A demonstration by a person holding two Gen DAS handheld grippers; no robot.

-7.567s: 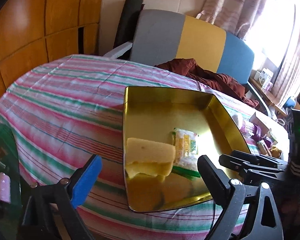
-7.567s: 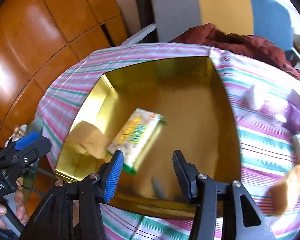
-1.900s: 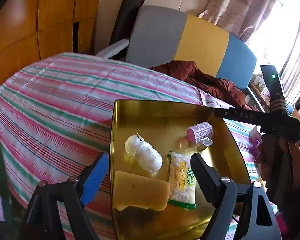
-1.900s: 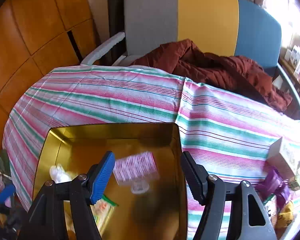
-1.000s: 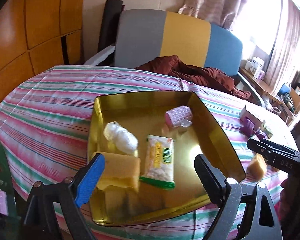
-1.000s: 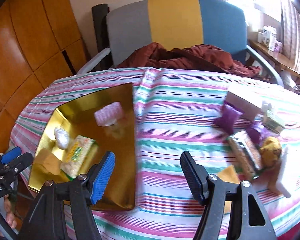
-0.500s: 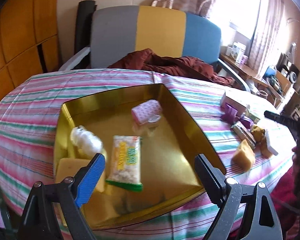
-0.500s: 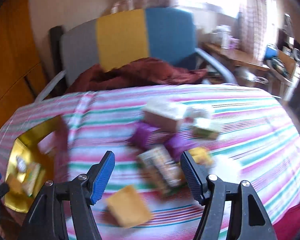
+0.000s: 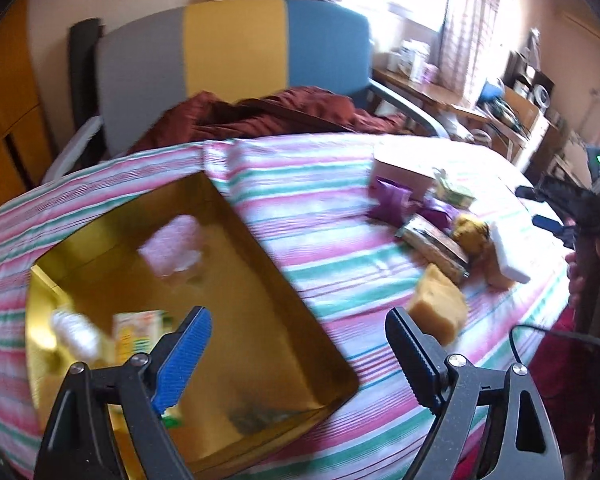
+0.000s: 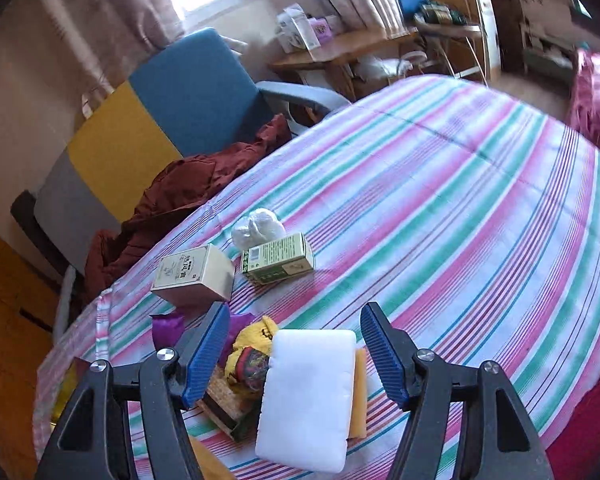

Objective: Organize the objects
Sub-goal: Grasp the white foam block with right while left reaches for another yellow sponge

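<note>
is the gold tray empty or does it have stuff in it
Not empty. The gold tray holds a pink roller, a snack packet and a white bundle, all blurred.

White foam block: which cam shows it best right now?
Right wrist view. The white foam block lies sharp and nearly whole on the striped cloth, in line with the gap of the open right tongs. The left wrist view shows it small and blurred at the pile's far edge.

The left gripper (image 9: 298,346) hangs over the gold tray (image 9: 296,300), its jaws closing on nothing. A yellow sponge (image 9: 438,308) lies beside the tray on the striped surface (image 9: 320,184).
</note>
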